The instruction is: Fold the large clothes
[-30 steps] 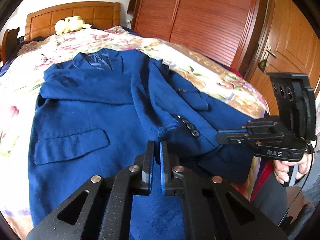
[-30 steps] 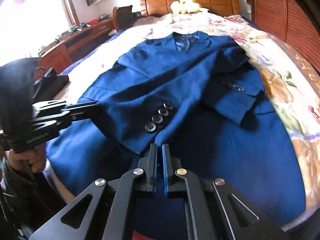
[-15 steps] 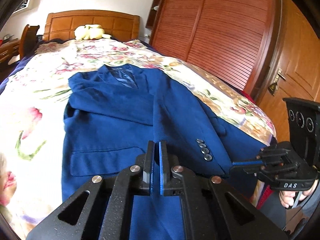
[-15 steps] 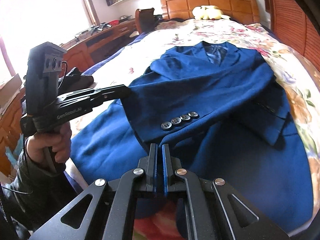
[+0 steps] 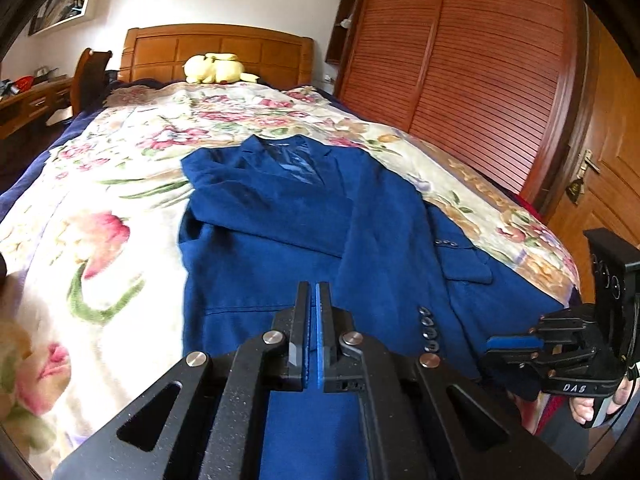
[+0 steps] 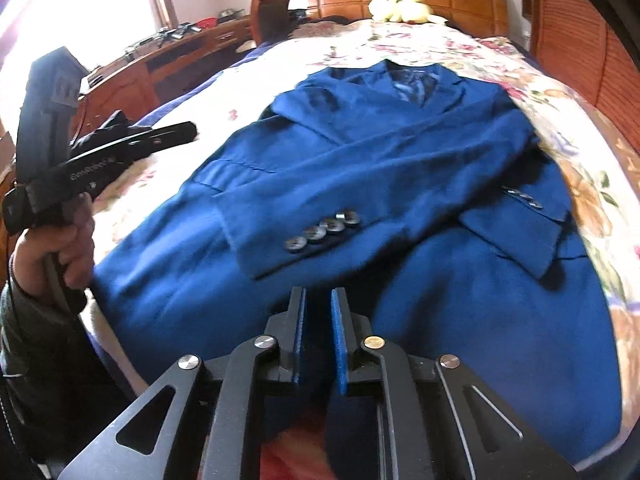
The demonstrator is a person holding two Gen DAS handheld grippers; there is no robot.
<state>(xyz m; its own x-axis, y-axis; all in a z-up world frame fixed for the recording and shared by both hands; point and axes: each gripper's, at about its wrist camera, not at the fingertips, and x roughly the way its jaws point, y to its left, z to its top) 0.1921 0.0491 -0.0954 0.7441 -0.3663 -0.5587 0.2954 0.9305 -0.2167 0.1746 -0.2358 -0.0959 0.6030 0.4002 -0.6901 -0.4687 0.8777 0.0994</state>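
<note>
A blue suit jacket (image 5: 320,216) lies flat on the bed, collar toward the headboard, both sleeves folded across its front; it also shows in the right wrist view (image 6: 400,168). The upper sleeve's cuff with several buttons (image 6: 320,232) rests on the lower front. My left gripper (image 5: 313,292) is shut and empty, raised above the jacket's hem. My right gripper (image 6: 318,300) has its jaws slightly apart and empty, above the hem near the cuff. In the left wrist view the right gripper (image 5: 516,344) hovers at the bed's right corner.
The bed has a floral cover (image 5: 100,208) and a wooden headboard (image 5: 216,52) with a yellow plush toy (image 5: 214,68). A louvred wardrobe (image 5: 460,60) and a door (image 5: 600,184) stand to the right. A wooden desk (image 6: 160,60) and chair (image 6: 270,16) stand to the left.
Both grippers have lifted up and back from the jacket. The right gripper's jaws have parted slightly. The cuff with buttons now lies released on the jacket front.
</note>
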